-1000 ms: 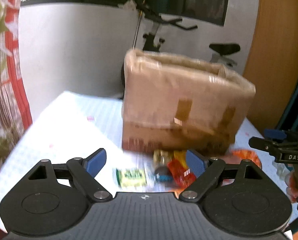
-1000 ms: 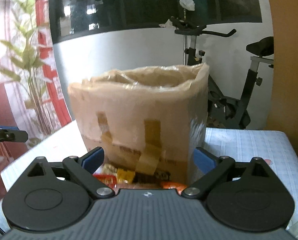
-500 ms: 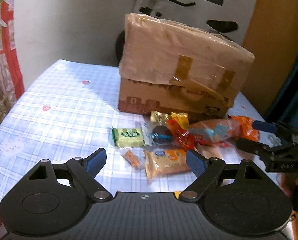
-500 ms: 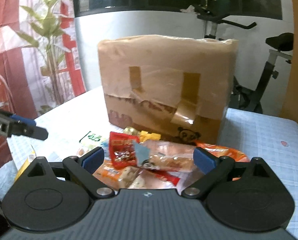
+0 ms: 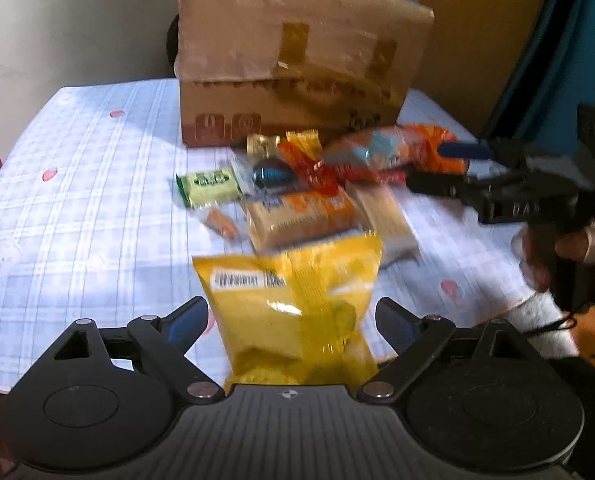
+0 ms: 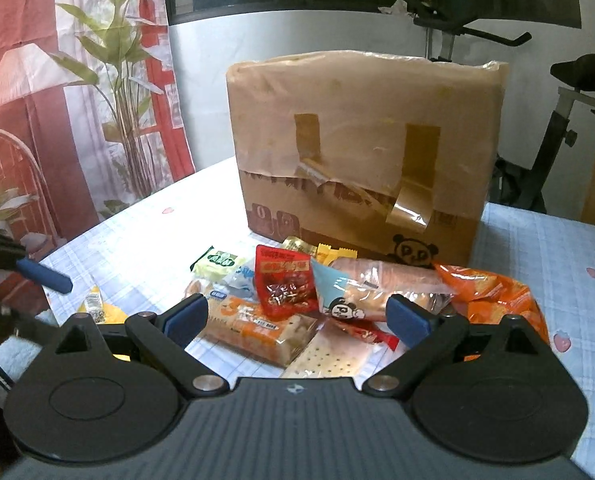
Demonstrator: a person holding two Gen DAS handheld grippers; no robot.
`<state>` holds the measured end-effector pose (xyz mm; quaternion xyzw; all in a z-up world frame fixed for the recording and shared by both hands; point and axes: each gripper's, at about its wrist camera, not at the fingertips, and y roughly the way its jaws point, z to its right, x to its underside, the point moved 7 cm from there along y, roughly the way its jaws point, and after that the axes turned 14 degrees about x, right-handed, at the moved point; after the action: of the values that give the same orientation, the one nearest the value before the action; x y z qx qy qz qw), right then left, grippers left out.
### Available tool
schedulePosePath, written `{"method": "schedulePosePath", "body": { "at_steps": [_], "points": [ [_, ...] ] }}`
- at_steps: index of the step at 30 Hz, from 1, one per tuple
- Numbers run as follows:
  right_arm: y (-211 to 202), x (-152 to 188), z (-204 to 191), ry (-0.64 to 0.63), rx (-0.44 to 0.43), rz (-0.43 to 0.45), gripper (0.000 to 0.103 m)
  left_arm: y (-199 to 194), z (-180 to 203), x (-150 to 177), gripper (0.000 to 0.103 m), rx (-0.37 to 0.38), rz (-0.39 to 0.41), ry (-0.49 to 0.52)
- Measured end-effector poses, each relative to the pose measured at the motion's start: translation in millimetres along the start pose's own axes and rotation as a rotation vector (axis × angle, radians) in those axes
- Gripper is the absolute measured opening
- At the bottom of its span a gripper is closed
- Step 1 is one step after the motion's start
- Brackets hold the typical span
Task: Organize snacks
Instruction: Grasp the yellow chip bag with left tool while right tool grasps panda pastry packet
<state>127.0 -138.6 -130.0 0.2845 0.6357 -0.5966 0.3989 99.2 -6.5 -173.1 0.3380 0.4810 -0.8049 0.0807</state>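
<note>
A pile of snack packets lies on the table in front of a taped cardboard box [image 5: 297, 60], which also shows in the right wrist view [image 6: 361, 152]. A yellow chip bag [image 5: 297, 304] lies between the wide-open jaws of my left gripper [image 5: 291, 320], untouched by either finger. A green packet [image 5: 209, 188] and an orange biscuit pack [image 5: 301, 216] lie beyond it. My right gripper [image 6: 297, 318] is open and empty above the orange biscuit pack [image 6: 257, 328], with a red packet [image 6: 285, 284], a long bread pack [image 6: 377, 288] and an orange bag [image 6: 493, 296] just ahead.
The table has a pale blue checked cloth [image 5: 77, 184]. The right gripper and hand show at the right of the left wrist view [image 5: 497, 196]. A plant [image 6: 125, 92] and red curtain stand left of the table, an exercise bike [image 6: 557, 128] behind the box.
Both grippers have tilted down and drawn back toward the near edge of the table. The yellow chip bag has come into view between the left jaws. Both stay open.
</note>
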Motion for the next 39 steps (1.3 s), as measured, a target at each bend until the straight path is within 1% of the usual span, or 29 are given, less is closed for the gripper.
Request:
{"method": "schedulePosePath", "body": {
  "at_steps": [5, 7, 10, 11, 13, 21, 24, 29, 33, 36, 39],
  "points": [
    [1.6, 3.2, 1.2, 0.003, 0.003, -0.008, 0.098, 20.3, -6.7, 7.5, 0.092, -0.063, -0.06, -0.003],
    [2.0, 4.2, 2.0, 0.004, 0.006, -0.012, 0.098, 27.4, -16.1, 7.2, 0.092, -0.078, -0.063, -0.034],
    [3.1, 5.4, 4.7, 0.005, 0.01, -0.016, 0.098, 32.7, -32.6, 1.9, 0.086, -0.057, -0.036, -0.128],
    [3.4, 5.9, 5.4, 0.005, 0.012, -0.018, 0.098, 33.1, -36.7, -0.4, 0.086, -0.059, -0.023, -0.143],
    [4.0, 7.2, 6.7, 0.005, 0.017, -0.022, 0.098, 34.3, -42.6, -6.5, 0.082, -0.087, 0.002, -0.146],
    [7.8, 9.9, 10.4, 0.003, 0.036, -0.034, 0.098, 41.4, -58.5, -23.8, 0.081, -0.136, 0.055, -0.167],
    [10.3, 9.5, 14.0, 0.002, 0.051, -0.037, 0.098, 43.2, -63.4, -27.0, 0.081, -0.134, 0.071, -0.19],
    [15.5, 5.2, 24.0, 0.004, 0.083, -0.034, 0.098, 44.6, -66.8, -27.9, 0.081, -0.146, 0.09, -0.195],
    [25.8, 0.8, 31.5, -0.009, 0.111, -0.039, 0.097, 41.4, -70.0, -27.7, 0.076, -0.138, 0.114, -0.212],
    [37.2, -2.4, 36.3, 0.0, 0.118, -0.047, 0.097, 37.3, -67.7, -30.7, 0.075, -0.169, 0.124, -0.183],
    [49.1, -7.1, 40.5, 0.018, 0.126, -0.053, 0.097, 31.0, -66.3, -34.1, 0.074, -0.159, 0.148, -0.185]
  ]
}}
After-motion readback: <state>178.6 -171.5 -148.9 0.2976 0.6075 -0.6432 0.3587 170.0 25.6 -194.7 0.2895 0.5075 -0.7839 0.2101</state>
